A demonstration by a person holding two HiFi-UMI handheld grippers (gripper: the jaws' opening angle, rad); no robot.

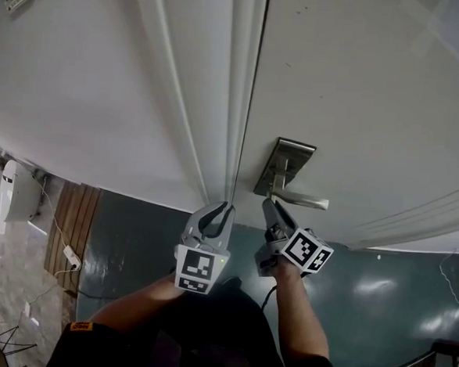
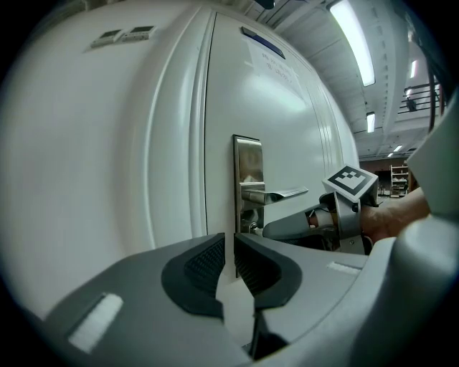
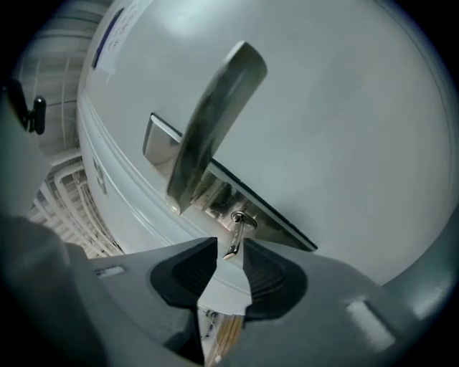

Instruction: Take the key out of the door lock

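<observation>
Right gripper jaws narrowly apart, straddling the end of the key, which sits in the lock plate. Left gripper closed to a slit, empty. Risk: a shallow bite slips off, and an off-axis pull binds the key.

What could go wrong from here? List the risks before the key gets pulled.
The right gripper has its jaws apart around only the outer end of the key: a shallow grip may slip.
The lever handle hangs close beside the key: the gripper could knock it.
The key sits at a slant between the jaws: a crooked pull might bind it in the lock.
</observation>
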